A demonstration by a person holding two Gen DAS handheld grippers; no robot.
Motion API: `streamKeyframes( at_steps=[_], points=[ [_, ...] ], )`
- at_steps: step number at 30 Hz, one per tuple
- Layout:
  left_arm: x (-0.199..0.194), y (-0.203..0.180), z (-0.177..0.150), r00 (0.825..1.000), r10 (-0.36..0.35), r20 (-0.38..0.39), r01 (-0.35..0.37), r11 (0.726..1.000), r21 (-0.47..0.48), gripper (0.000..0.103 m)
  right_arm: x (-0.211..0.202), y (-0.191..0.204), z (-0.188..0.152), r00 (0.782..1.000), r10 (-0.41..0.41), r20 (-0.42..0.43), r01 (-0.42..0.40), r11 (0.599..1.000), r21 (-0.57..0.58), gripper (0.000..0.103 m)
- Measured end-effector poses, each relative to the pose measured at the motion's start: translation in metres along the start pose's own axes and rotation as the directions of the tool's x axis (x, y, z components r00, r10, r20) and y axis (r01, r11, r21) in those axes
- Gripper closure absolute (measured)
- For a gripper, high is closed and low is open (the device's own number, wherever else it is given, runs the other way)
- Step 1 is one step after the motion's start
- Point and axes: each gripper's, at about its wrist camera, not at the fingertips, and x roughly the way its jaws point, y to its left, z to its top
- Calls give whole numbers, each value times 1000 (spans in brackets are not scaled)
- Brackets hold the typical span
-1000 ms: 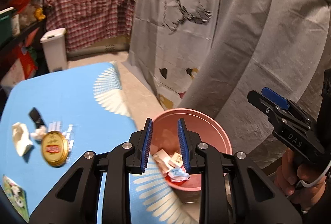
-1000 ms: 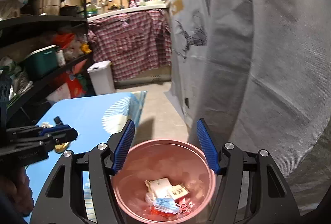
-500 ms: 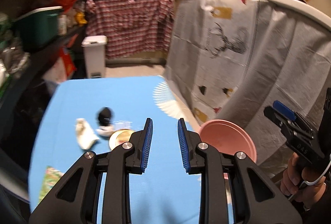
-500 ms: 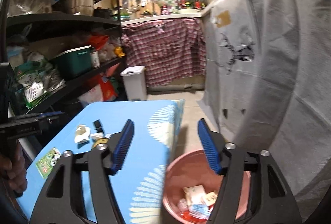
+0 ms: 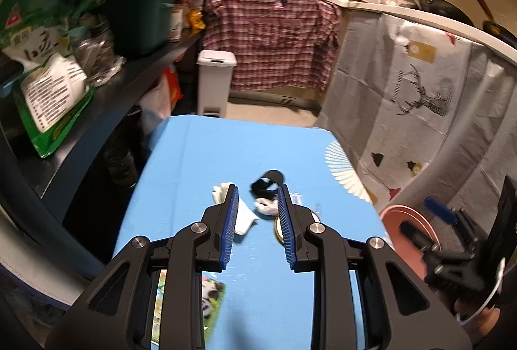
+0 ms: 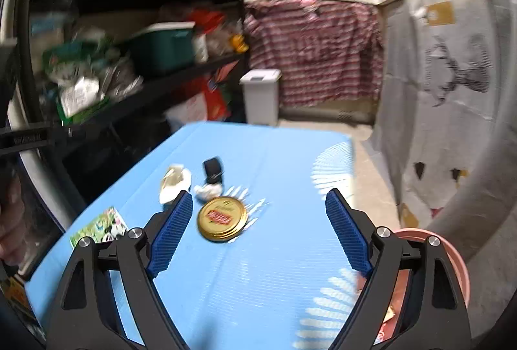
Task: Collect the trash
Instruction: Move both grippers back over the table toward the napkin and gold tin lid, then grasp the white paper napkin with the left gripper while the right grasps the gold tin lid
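Observation:
On the blue table [image 6: 274,266] lie a gold round lid [image 6: 222,219], a crumpled white tissue [image 6: 173,183], a small white wad [image 6: 208,191], a black clip-like item [image 6: 213,168] and a green panda packet [image 6: 100,228]. The pink trash bucket [image 6: 452,256] stands off the table's right edge, with litter inside. My right gripper [image 6: 258,230] is open and empty above the table, the lid between its fingers in view. My left gripper [image 5: 258,225] is open, narrowly, and empty, above the tissue [image 5: 243,219] and wad [image 5: 266,207]. The bucket [image 5: 404,227] shows at right.
Dark shelves [image 5: 106,85] full of bags and a green box run along the left. A white pedal bin [image 5: 215,81] stands beyond the table. A grey cloth with a deer print [image 5: 420,98] hangs on the right. The right gripper [image 5: 442,240] shows by the bucket.
Both grippers have swung left from over the pink bucket to over the blue table. The trash items now lie in front of the fingers. Neither gripper holds anything.

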Motion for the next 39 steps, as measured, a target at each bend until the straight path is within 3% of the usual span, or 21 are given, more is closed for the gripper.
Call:
streamKeyframes(
  at_steps=[2, 6, 7, 20, 29, 39],
  points=[
    [6, 7, 0, 1000, 22, -4, -22, 1000, -10, 77, 16, 11, -2, 1000, 15, -26, -16, 1000, -24, 18],
    [21, 19, -3, 998, 63, -21, -63, 997, -34, 52, 47, 26, -9, 995, 40, -92, -45, 998, -54, 17],
    [24, 20, -4, 997, 70, -24, -71, 997, -37, 51, 56, 30, -11, 993, 44, -111, -50, 997, -59, 17],
    [70, 39, -9, 991, 108, -79, -112, 992, -51, 51, 138, 43, -24, 961, 58, -272, -86, 992, -91, 17],
    [95, 45, -15, 989, 88, -117, -96, 994, -59, 52, 165, 45, -30, 931, 28, -365, -71, 992, -106, 17],
    [131, 36, -32, 977, 28, -212, -43, 997, -64, 71, 166, 41, -32, 926, 21, -376, -61, 994, -95, 24]
  ],
)
